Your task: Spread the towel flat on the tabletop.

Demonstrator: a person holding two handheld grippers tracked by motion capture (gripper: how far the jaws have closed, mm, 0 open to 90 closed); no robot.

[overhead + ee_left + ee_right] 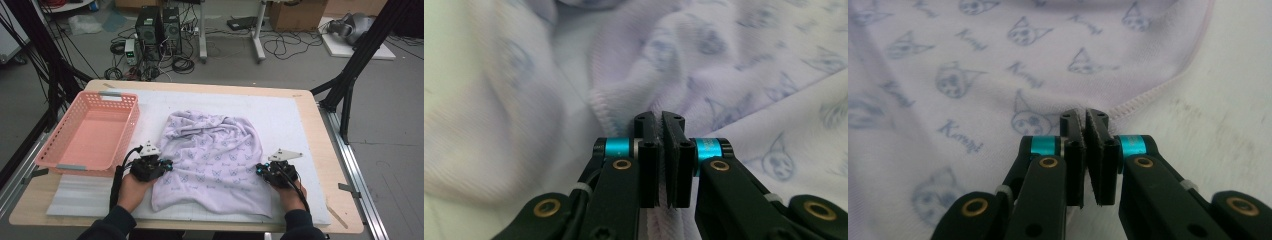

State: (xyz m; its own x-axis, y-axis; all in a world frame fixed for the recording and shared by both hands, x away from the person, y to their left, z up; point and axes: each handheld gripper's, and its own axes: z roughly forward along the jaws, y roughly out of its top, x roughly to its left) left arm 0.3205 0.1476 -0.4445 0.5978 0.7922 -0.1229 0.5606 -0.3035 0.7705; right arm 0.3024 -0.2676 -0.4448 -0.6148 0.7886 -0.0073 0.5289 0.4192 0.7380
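Lying crumpled across the middle of the white mat (280, 112) that covers the wooden table (330, 165), the pale lilac cloth (212, 150) printed with small blue cat faces reaches from near the mat's centre down to its near edge, bunched into folds at its far end and flatter toward the person. At the cloth's left edge the left gripper (167, 165) has its jaws closed on the fabric; the left gripper view shows the two black jaws pressed together with a strip of the cloth (744, 75) pinched between them, beside a stitched hem that curls up just ahead of the tips. At the cloth's right edge the right gripper (259, 170) is likewise clamped on it; in the right gripper view the jaws meet right at the stitched border of the cloth (973, 75), with bare mat (1233, 100) to one side. How much fabric sits inside that grip is hard to judge, since the jaws hide it. Each gripper is held by a hand coming in from the near edge, in a dark sleeve. On the left part of the table, overlapping the mat's left edge, stands a pink plastic basket (127, 127) with slotted walls; it holds nothing.
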